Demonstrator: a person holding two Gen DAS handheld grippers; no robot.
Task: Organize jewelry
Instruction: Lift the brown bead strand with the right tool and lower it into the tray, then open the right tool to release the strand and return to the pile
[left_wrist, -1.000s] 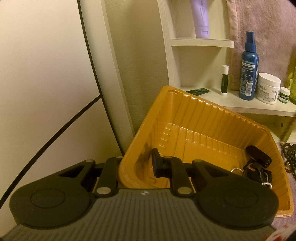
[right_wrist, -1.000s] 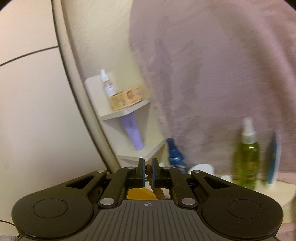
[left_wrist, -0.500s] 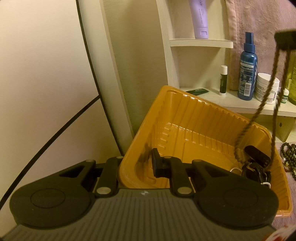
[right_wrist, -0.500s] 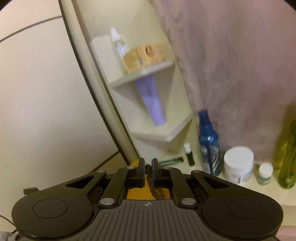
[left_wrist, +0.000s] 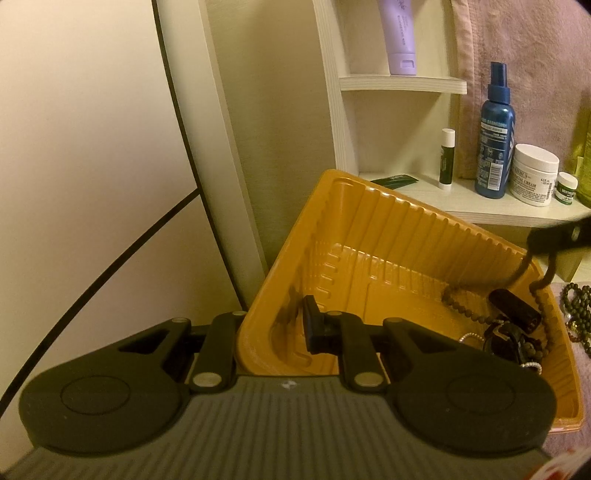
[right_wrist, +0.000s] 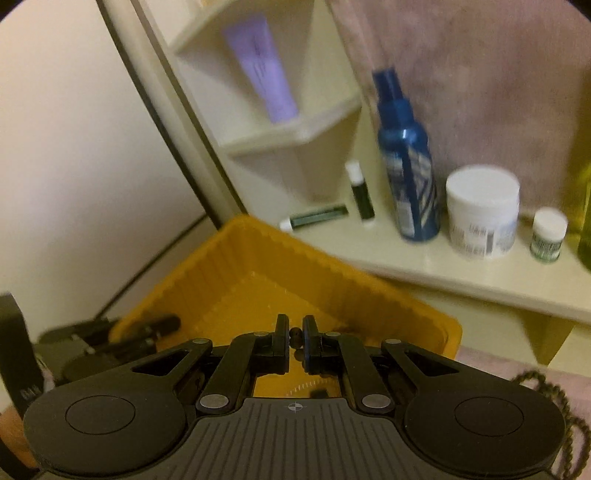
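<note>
An orange ribbed plastic tray (left_wrist: 388, 236) stands tilted; it also shows in the right wrist view (right_wrist: 258, 273). My left gripper (left_wrist: 273, 328) is shut on the tray's near wall, one finger (left_wrist: 314, 328) inside it. My right gripper (right_wrist: 294, 338) is shut on a dark bead necklace (right_wrist: 295, 332) just above the tray. In the left wrist view the right gripper's tip (left_wrist: 554, 236) hangs the necklace (left_wrist: 465, 306) into the tray's right corner, onto dark jewelry pieces (left_wrist: 513, 328) and a white bead chain (left_wrist: 469, 336).
More bead strands (left_wrist: 578, 310) lie on pink cloth right of the tray. A shelf (left_wrist: 480, 206) behind holds a blue spray bottle (left_wrist: 495, 136), a white cream jar (left_wrist: 533, 173), a small jar (left_wrist: 566, 186), a lip balm (left_wrist: 446, 158) and a purple tube (left_wrist: 400, 33).
My right gripper has come down toward the tray, and the necklace's lower end now lies in the tray's right corner. The left gripper and tray have stayed still.
</note>
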